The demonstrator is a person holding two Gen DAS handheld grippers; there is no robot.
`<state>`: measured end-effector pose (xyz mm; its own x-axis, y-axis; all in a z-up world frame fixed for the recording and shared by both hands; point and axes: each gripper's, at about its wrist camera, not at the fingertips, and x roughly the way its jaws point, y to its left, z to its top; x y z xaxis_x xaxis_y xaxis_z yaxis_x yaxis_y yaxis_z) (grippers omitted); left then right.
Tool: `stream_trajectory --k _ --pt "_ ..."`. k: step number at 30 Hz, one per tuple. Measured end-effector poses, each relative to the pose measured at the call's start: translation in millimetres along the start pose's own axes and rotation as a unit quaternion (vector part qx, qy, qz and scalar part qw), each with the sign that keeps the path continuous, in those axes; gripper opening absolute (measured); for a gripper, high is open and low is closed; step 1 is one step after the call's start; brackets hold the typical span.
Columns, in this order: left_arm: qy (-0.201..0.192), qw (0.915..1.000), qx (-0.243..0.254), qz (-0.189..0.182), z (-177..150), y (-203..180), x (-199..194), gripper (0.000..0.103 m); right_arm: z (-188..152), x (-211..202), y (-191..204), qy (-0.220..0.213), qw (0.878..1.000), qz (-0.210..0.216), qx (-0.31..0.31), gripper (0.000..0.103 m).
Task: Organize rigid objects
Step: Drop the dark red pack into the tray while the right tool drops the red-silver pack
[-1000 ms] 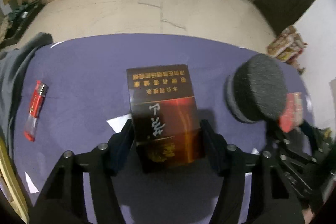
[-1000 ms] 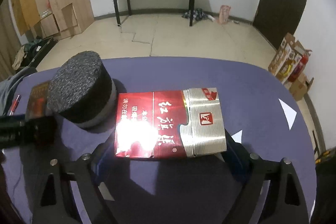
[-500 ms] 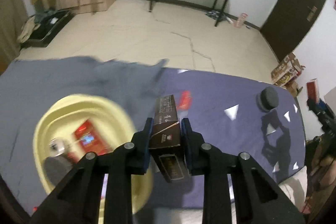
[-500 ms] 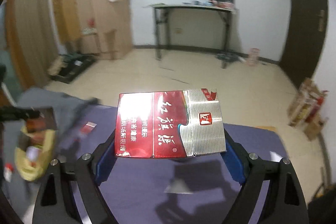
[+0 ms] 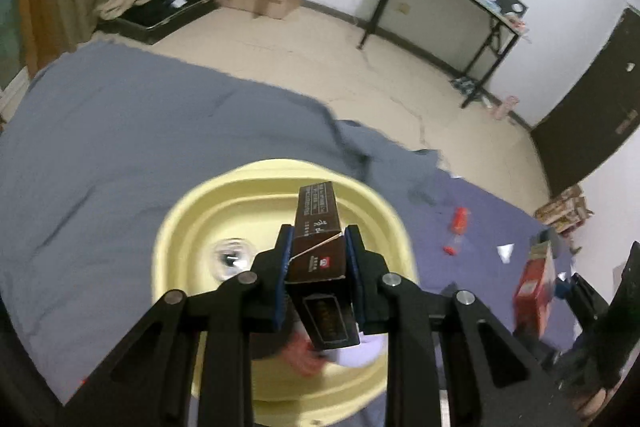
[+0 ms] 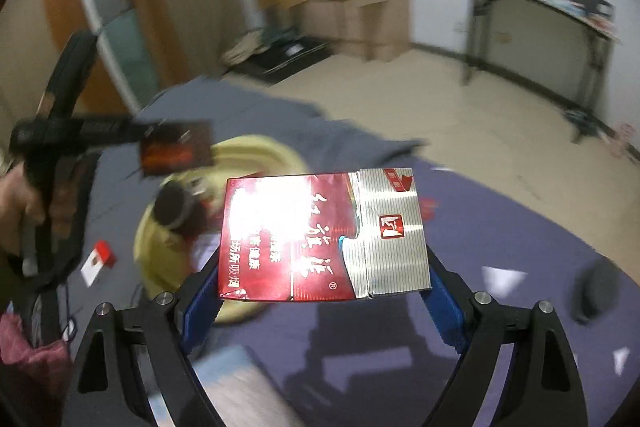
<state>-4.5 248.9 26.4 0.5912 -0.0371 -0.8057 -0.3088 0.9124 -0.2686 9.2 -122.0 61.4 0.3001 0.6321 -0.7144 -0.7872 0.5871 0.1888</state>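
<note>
Purple-clothed table (image 5: 472,223): L gripper (image 5: 318,259) clamps brown pack (image 5: 318,247) above yellow basin (image 5: 188,227), R gripper (image 6: 324,291) grips red pack (image 6: 288,239) nearby; drop-off step, likely next: lower, release inside.

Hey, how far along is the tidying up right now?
Partly done: the yellow basin already holds a few items. In hand: the left gripper holds a brown box above the basin, and the right gripper carries a red box. Left over: a red lighter on the purple cloth.
</note>
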Motion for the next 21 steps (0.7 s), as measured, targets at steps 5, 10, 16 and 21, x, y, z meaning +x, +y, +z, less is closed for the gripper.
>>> stream_trajectory --k 5,10,16,21 --pt "0.018 0.9998 -0.008 0.009 1.1 31.0 27.4 0.027 20.9 71.8 43.6 0.042 0.998 0.030 -0.029 0.088" --pt "0.037 0.9992 -0.014 -0.002 10.2 41.0 61.8 0.027 32.1 124.9 64.4 0.077 0.994 0.019 -0.071 0.088" --pt "0.037 0.9990 -0.023 -0.007 5.9 58.6 68.9 0.050 22.9 157.7 88.8 0.097 0.990 0.007 -0.100 0.089" --pt "0.012 0.9991 -0.039 0.012 4.0 71.6 50.4 0.088 24.6 165.8 98.4 0.099 0.990 0.023 -0.095 0.100"
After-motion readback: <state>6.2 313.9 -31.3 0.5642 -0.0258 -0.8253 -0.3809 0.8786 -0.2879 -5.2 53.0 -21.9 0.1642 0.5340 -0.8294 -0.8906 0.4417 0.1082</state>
